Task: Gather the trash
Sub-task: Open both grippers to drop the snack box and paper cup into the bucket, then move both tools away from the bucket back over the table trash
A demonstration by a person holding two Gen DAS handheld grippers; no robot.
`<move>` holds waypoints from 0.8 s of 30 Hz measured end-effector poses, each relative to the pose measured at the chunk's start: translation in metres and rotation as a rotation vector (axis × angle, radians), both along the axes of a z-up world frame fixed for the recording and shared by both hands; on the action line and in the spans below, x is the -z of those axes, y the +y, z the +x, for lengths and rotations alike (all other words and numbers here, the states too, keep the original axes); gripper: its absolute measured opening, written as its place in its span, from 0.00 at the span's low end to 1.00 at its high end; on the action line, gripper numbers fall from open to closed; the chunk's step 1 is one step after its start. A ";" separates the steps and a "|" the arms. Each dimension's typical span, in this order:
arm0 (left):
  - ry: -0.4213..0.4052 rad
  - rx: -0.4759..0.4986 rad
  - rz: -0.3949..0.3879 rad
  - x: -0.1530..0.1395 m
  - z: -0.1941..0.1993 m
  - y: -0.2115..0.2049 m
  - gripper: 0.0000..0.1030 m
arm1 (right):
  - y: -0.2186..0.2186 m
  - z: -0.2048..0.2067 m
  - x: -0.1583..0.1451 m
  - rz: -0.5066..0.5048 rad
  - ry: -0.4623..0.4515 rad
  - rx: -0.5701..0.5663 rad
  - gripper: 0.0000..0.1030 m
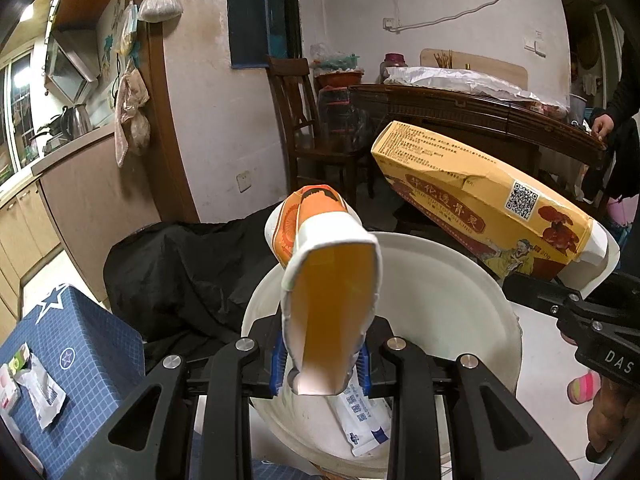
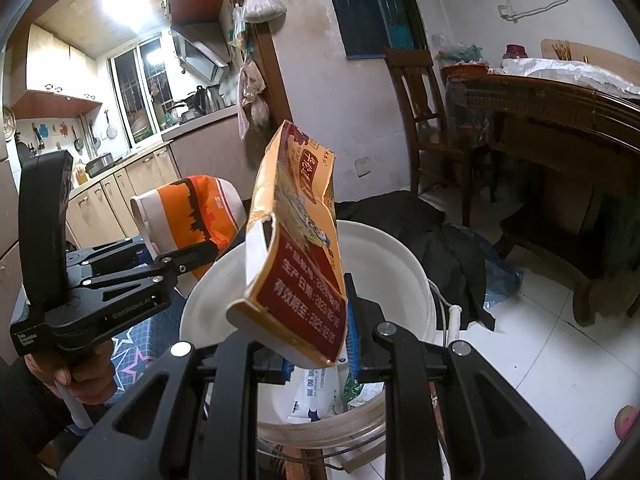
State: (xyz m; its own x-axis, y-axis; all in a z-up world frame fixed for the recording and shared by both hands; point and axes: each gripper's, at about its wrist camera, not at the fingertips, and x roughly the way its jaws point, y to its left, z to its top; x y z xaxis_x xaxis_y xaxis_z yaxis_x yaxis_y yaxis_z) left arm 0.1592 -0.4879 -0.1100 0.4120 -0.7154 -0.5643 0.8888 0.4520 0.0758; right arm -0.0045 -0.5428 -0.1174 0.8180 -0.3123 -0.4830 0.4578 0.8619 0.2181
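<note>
My left gripper (image 1: 320,364) is shut on an empty orange-and-white carton (image 1: 324,272), held open-ended above the white bucket (image 1: 472,292). In the right wrist view the same carton (image 2: 192,208) sticks out of the left gripper (image 2: 200,254) over the bucket's left rim. My right gripper (image 2: 320,344) is shut on a crumpled yellow medicine box (image 2: 296,240), also above the white bucket (image 2: 400,264). That yellow box (image 1: 472,196) shows at the right of the left wrist view, over the bucket's far rim. White wrappers (image 1: 362,420) lie inside the bucket.
A blue star-patterned box (image 1: 76,356) with loose packets (image 1: 40,392) on it sits left of the bucket. A black cloth (image 1: 184,276) is heaped behind it. A dark wooden table (image 2: 560,120) and chair (image 2: 416,92) stand at the right. A person's hand (image 1: 600,126) rests on the table.
</note>
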 end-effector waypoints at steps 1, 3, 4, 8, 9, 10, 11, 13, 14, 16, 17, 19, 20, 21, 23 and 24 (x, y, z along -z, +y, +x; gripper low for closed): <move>0.001 -0.001 0.001 0.000 0.000 0.000 0.29 | 0.000 0.001 0.000 0.001 0.002 0.000 0.18; 0.001 -0.007 0.001 0.000 0.001 0.000 0.29 | -0.001 0.002 0.000 0.001 0.006 0.004 0.18; 0.000 -0.009 0.001 0.000 0.002 -0.001 0.29 | -0.001 0.003 0.000 0.000 0.008 0.005 0.18; 0.002 -0.016 0.008 0.000 0.003 -0.004 0.38 | 0.000 0.009 -0.001 -0.012 0.023 0.005 0.23; 0.003 -0.020 0.009 0.000 0.004 -0.004 0.49 | 0.000 0.010 -0.001 -0.015 0.030 0.006 0.23; 0.002 -0.023 0.004 -0.001 0.005 -0.004 0.52 | 0.001 0.011 0.000 -0.018 0.032 0.006 0.23; -0.001 -0.025 -0.003 -0.002 0.005 -0.003 0.56 | 0.000 0.011 0.000 -0.018 0.032 0.007 0.23; 0.000 -0.023 -0.003 -0.002 0.005 -0.004 0.56 | -0.001 0.010 0.001 -0.012 0.028 0.012 0.23; 0.000 -0.024 -0.003 -0.002 0.005 -0.004 0.56 | -0.001 0.009 0.000 -0.010 0.025 0.014 0.23; -0.001 -0.024 -0.003 -0.002 0.006 -0.004 0.56 | -0.002 0.008 0.000 -0.007 0.022 0.016 0.23; -0.001 -0.026 -0.002 -0.002 0.006 -0.004 0.56 | -0.003 0.007 0.000 -0.007 0.021 0.017 0.23; 0.002 -0.030 -0.003 -0.002 0.007 -0.004 0.56 | -0.005 0.007 0.001 -0.004 0.021 0.017 0.23; 0.003 -0.032 -0.003 -0.003 0.007 -0.003 0.56 | -0.005 0.006 0.001 -0.003 0.021 0.018 0.23; 0.001 -0.033 -0.004 -0.002 0.007 -0.003 0.56 | -0.006 0.006 0.001 0.000 0.022 0.019 0.23; -0.003 -0.036 -0.002 -0.003 0.007 -0.002 0.56 | -0.007 0.006 0.002 0.005 0.020 0.018 0.23; -0.003 -0.037 -0.002 -0.003 0.007 -0.002 0.56 | -0.008 0.006 0.002 0.006 0.019 0.018 0.23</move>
